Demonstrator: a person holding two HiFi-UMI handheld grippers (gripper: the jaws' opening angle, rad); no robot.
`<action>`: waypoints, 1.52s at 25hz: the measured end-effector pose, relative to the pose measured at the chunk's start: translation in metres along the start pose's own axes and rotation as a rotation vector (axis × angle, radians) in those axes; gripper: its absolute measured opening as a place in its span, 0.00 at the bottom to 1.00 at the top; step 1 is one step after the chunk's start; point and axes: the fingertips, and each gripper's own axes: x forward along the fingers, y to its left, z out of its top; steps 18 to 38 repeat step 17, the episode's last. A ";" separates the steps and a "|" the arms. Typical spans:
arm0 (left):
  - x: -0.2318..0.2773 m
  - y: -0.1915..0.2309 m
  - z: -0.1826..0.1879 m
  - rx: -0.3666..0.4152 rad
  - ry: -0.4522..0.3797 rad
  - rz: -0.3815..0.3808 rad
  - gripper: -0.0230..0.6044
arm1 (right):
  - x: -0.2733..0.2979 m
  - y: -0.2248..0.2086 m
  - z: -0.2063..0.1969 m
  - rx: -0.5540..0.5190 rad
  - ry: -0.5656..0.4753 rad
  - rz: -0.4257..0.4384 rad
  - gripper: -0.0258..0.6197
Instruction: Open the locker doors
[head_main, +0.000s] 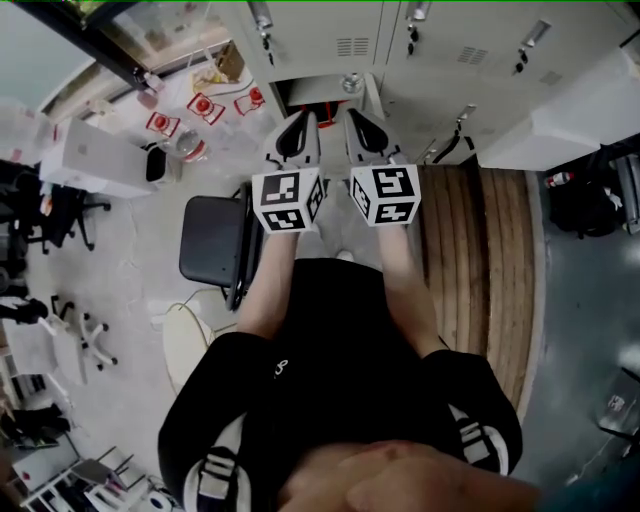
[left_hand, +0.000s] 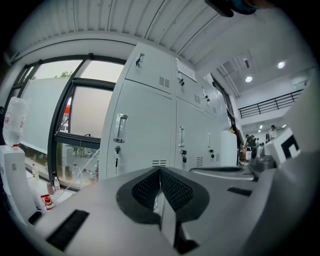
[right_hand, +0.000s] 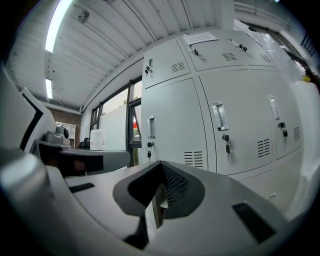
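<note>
A bank of pale grey lockers (head_main: 440, 50) stands in front of me, doors closed, each with a vertical handle and a key lock. In the left gripper view the nearest door's handle (left_hand: 120, 129) has a key (left_hand: 116, 150) hanging below it. In the right gripper view two handles show, one (right_hand: 151, 127) at the left and one (right_hand: 218, 116) further right. My left gripper (head_main: 296, 135) and right gripper (head_main: 368, 133) are held side by side, level, short of the lockers. Both are shut with nothing between the jaws, as the left gripper (left_hand: 160, 171) and right gripper (right_hand: 161, 164) show close up. A dark gap (head_main: 320, 95) shows low in the lockers ahead.
A black chair (head_main: 213, 240) stands to my left, a wooden slatted platform (head_main: 480, 260) to my right. White boxes (head_main: 100, 155) and red-and-white items lie on the floor at the left by a window (left_hand: 50, 115). A black bag (head_main: 590, 205) sits at the far right.
</note>
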 end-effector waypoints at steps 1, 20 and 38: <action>-0.001 -0.001 0.000 -0.002 -0.005 -0.002 0.05 | 0.001 0.002 0.000 -0.001 0.000 0.006 0.06; -0.011 0.018 -0.012 -0.059 -0.006 0.065 0.05 | 0.029 0.040 -0.012 -0.028 0.006 0.104 0.06; -0.011 0.018 -0.012 -0.059 -0.006 0.065 0.05 | 0.029 0.040 -0.012 -0.028 0.006 0.104 0.06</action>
